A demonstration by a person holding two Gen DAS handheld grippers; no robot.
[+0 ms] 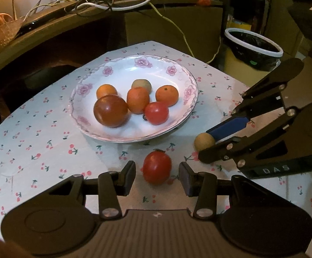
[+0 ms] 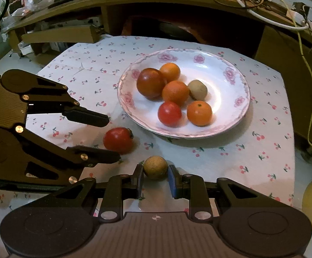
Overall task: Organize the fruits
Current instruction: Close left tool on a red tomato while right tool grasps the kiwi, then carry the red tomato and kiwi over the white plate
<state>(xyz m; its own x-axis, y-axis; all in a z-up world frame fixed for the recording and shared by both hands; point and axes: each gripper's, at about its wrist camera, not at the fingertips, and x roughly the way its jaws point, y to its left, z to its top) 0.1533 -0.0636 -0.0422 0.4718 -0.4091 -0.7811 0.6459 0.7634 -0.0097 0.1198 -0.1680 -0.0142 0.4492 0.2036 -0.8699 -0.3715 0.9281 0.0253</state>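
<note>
White plate w/ pink flowers sits mid-cloth, holding six fruits: a big dark-red tomato, three oranges, a small red tomato and a tan-green fruit at the back.

Two fruits lie off the plate, on the cloth near its front rim. A loose red tomato sits between the left gripper fingers; jaws spread, gap visible each side, pads not touching it. In the right wrist view the same tomato lies by the left gripper's tips, one finger behind it, the other in front.

A small tan ball sits between the right gripper pads; jaws closed in on it, pinching it left and right, ball resting on the cloth. From the left wrist view the ball shows at the right gripper's tips, the blue pad against it.

Surface: white cloth w/ small red cherry print, covering a low table. Behind it a brown desk edge curves across, w/ tangled white and yellow cables on top. A black bin w/ white rim stands beyond the table's right corner. Room dim, warm lamp glow upper left.
</note>
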